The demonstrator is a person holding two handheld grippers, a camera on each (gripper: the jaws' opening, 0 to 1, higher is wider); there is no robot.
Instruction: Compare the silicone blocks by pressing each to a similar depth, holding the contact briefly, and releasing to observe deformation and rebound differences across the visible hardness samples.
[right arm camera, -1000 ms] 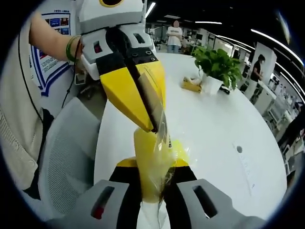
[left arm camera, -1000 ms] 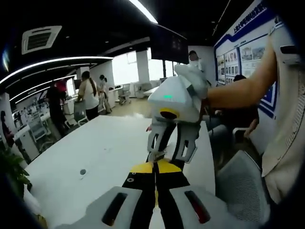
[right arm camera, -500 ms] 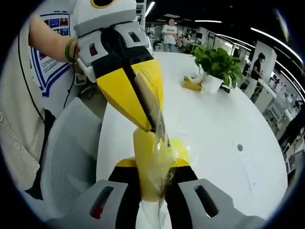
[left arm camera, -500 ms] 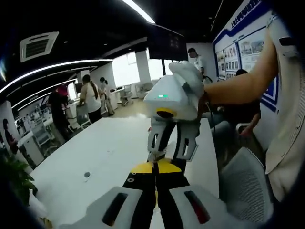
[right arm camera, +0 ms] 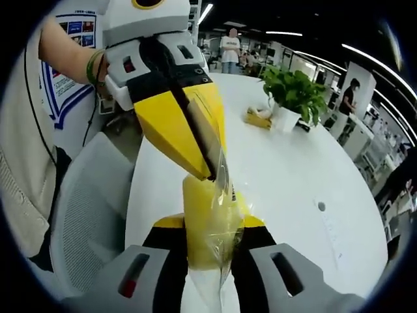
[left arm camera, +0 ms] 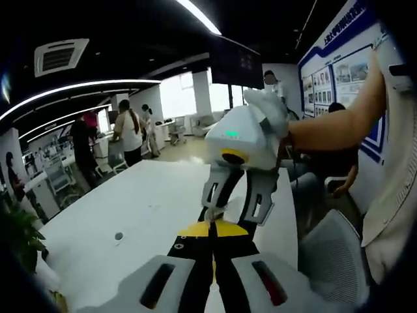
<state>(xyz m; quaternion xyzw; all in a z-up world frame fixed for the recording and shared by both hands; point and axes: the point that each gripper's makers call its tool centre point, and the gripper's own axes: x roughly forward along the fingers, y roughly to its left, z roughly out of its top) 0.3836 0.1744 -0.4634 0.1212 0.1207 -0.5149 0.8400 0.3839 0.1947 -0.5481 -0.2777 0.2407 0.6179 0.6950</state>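
Observation:
A pale yellow silicone block [right arm camera: 201, 218] in a clear plastic bag [right arm camera: 226, 195] sits between my right gripper's jaws [right arm camera: 208, 227], which are shut on it above the white table. My left gripper [right arm camera: 210, 175] comes down from the upper left in the right gripper view, its yellow jaws shut on the bag's upper edge. In the left gripper view my left gripper [left arm camera: 213, 227] is shut on a wisp of clear plastic [left arm camera: 213, 213], and the right gripper [left arm camera: 232, 214], white-bodied and held by a hand, faces it from just beyond.
A long white table [right arm camera: 293, 176] carries a potted plant [right arm camera: 296, 91] and a small yellow thing [right arm camera: 259, 117] beside it. A grey mesh chair [right arm camera: 85, 215] stands at the table's edge. Several people stand far off [left arm camera: 127, 130].
Both grips stay the same. The views have shifted slightly with the hands; the block and bag stay between the grippers.

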